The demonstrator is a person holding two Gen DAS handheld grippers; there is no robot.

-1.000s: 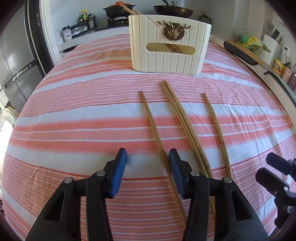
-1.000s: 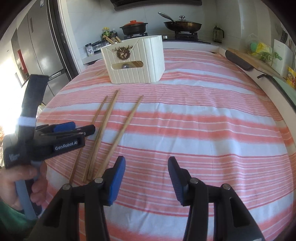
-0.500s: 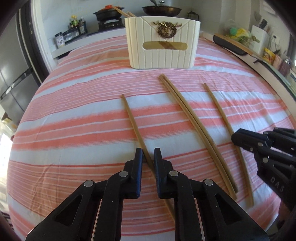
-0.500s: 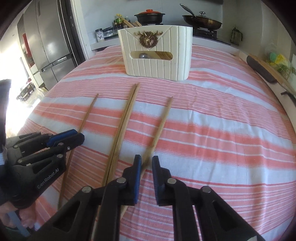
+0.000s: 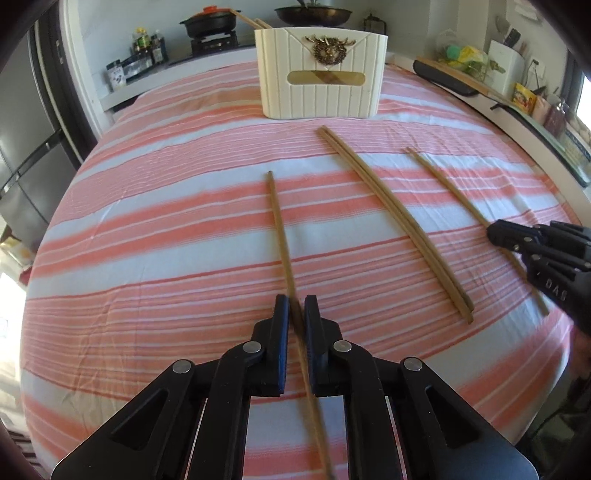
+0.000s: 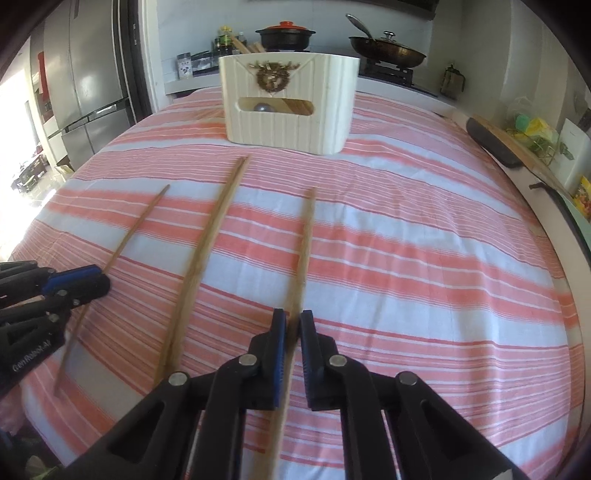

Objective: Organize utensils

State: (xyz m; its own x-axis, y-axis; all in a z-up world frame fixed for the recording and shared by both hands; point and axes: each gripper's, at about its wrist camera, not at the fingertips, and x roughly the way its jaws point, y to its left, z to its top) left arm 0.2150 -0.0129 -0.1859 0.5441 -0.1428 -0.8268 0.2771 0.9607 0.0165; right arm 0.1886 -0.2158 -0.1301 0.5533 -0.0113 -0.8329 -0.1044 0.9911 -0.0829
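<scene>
Several wooden chopsticks lie on the striped cloth. My left gripper (image 5: 296, 314) is shut on the leftmost chopstick (image 5: 280, 236), which points toward the white holder (image 5: 320, 74). My right gripper (image 6: 291, 328) is shut on the rightmost chopstick (image 6: 303, 251), also pointing at the white holder (image 6: 290, 101). A touching pair of chopsticks (image 5: 391, 218) lies between the two, and shows in the right wrist view (image 6: 207, 251) too. Each gripper shows in the other's view, the right one (image 5: 496, 234) and the left one (image 6: 99, 282). More chopsticks stick out of the holder's top.
The table carries a pink and white striped cloth (image 5: 166, 229). Behind it a counter holds a pot (image 6: 284, 33), a pan (image 6: 386, 51) and jars (image 5: 147, 48). A fridge (image 6: 85, 81) stands at the left. A black tray (image 5: 443, 79) lies along the right edge.
Both grippers went from open to shut, each on a chopstick. Both held chopsticks have since lifted and swung to point at the holder.
</scene>
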